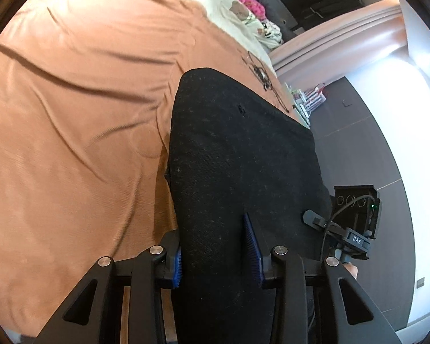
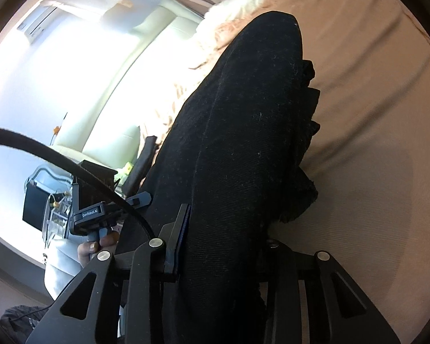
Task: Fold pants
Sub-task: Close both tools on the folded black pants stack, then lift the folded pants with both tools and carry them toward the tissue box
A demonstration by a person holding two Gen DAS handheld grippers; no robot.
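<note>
The black pants [image 1: 238, 143] hang as a thick folded band above the orange bed sheet [image 1: 71, 114]. My left gripper [image 1: 215, 255] is shut on the band's near end, its blue pads [image 1: 252, 246] pressing the cloth from both sides. The right gripper [image 1: 318, 220] shows at the band's right edge. In the right wrist view the pants [image 2: 243, 114] fill the middle, and my right gripper [image 2: 225, 243] is shut on them. One of its fingers [image 2: 180, 240] shows; the cloth hides the other. The left gripper [image 2: 140, 200], held by a hand [image 2: 97, 246], is at the left.
A cream blanket [image 1: 229, 8] and pink items [image 1: 249, 3] lie at the bed's far end. A thin black cord [image 1: 261, 71] rests on the sheet near the bed's edge. Dark floor [image 1: 358, 143] lies beyond. A pale sofa [image 2: 146, 57] and a black cable [image 2: 57, 157] show at the left.
</note>
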